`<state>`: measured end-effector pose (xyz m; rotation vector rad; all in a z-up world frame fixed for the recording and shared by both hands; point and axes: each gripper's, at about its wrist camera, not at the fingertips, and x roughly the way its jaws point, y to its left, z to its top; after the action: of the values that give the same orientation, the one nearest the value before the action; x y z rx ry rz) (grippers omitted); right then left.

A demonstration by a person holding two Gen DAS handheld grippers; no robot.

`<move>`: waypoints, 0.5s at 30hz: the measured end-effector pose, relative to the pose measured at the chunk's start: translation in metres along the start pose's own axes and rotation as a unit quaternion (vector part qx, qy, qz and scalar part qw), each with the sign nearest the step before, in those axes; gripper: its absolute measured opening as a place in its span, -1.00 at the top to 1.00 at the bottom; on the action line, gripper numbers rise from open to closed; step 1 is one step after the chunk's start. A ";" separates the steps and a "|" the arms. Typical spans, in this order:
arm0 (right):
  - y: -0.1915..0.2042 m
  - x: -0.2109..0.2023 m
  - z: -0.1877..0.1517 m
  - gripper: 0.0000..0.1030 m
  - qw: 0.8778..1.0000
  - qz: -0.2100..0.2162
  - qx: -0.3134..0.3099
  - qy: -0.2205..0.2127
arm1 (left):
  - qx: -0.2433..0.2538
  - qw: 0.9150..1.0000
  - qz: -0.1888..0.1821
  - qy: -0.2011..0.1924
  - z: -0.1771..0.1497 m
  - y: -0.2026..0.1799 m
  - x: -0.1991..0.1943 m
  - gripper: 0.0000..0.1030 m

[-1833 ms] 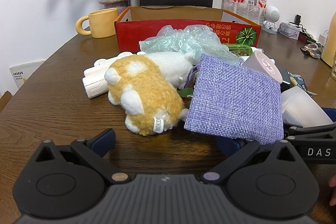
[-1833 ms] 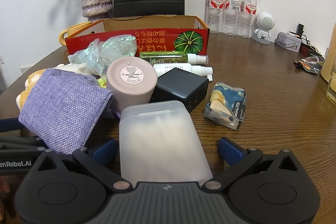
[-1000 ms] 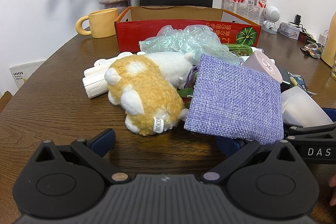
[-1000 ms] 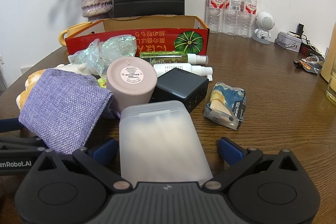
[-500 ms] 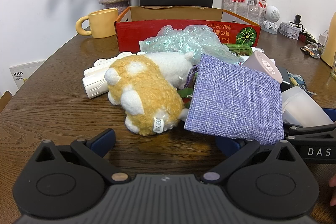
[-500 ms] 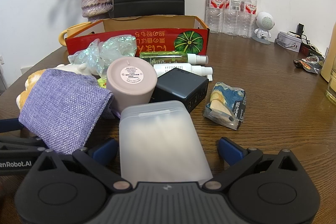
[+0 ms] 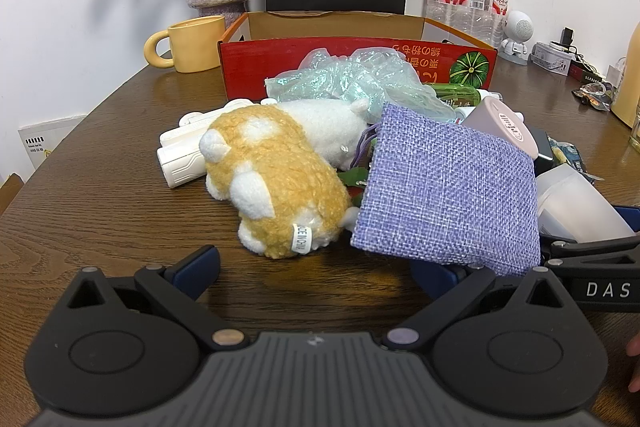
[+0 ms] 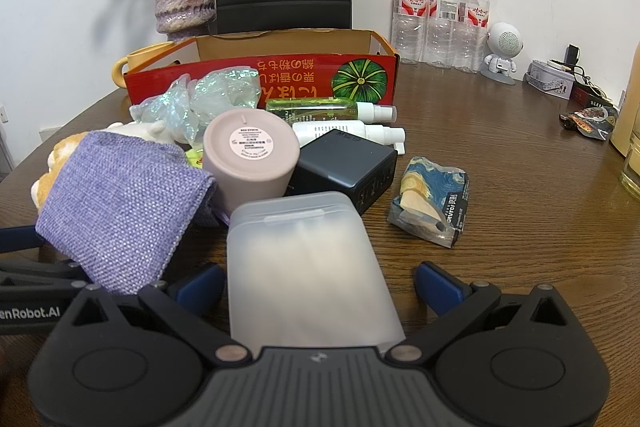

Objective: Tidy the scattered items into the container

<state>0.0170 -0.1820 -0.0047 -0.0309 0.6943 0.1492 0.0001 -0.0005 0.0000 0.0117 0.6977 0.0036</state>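
We have barely begun — plush (image 7: 276, 183), pouch (image 7: 448, 195) and case (image 8: 308, 267) all lie before the box (image 7: 356, 55), none visibly inside; both jaws wide, holding nothing.

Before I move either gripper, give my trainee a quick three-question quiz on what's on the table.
1. True or false: the right gripper is shut on the frosted plastic box.
2. Which thing lies nearest the left gripper? A) plush toy B) yellow mug C) water bottles
3. Fill in: the purple cloth pouch leans against the ____ cylinder.

Key
1. False. Both fingers stand wide apart, with the box lying between them.
2. A. The mug stands beside the red cardboard box, and the bottles stand behind it.
3. Pink.
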 end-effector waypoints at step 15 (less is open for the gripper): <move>0.001 0.000 -0.001 -1.00 1.000 -0.001 0.000 0.000 | 0.000 1.000 0.000 0.000 0.000 0.000 0.000 -1.00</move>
<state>0.0163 -0.1814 -0.0048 -0.0321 0.6945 0.1485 0.0000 -0.0003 0.0001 0.0118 0.6977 0.0036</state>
